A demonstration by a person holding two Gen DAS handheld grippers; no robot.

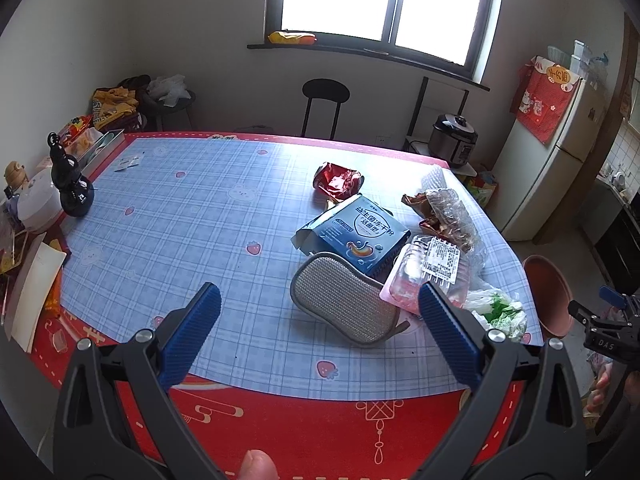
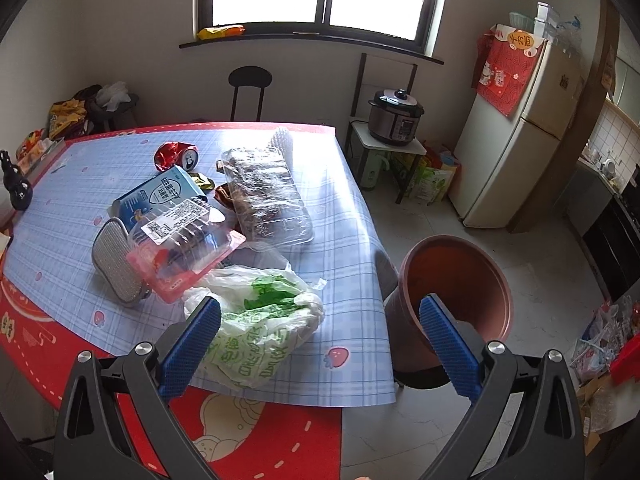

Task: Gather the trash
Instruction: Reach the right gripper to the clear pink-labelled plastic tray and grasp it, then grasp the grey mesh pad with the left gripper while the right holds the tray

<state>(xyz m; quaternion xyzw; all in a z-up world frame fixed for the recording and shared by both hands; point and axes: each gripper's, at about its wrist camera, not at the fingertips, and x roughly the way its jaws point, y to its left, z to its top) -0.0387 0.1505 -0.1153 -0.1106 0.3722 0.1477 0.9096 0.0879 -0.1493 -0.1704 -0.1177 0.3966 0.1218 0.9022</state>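
right, the counter (image 2: pixel 80 184) fills most of the view, its blue checked cover carrying a heap of rubbish toward the right-hand side. just off that edge sits the brown bin (image 2: pixel 460 292), standing on a dark stool, mouth open and looking empty from here. on to the trash itself: a long clear plastic tray (image 2: pixel 268 196) lies furthest back in the heap, a blue carton (image 1: pixel 356 232) lies flat, a pink-edged clamshell (image 2: pixel 188 248) leans over a grey mesh pad (image 1: pixel 340 304), and a white-and-green plastic bag (image 2: pixel 260 320) slumps nearest the edge. smallest of the lot, a crushed red can (image 1: pixel 338 182) at the back.

both tools hover with nothing held: the left hand-held gripper (image 1: pixel 320 332) is spread wide above the mesh pad, the right hand-held gripper (image 2: pixel 320 332) equally wide, one finger over the bag, the other over the bin.

reads like the opening step, nothing collected yet. i'd guess the bag goes first: the right tool needs to drop, pinch a bunched fold rather than slick flat film, then swing a short way across to the bin.
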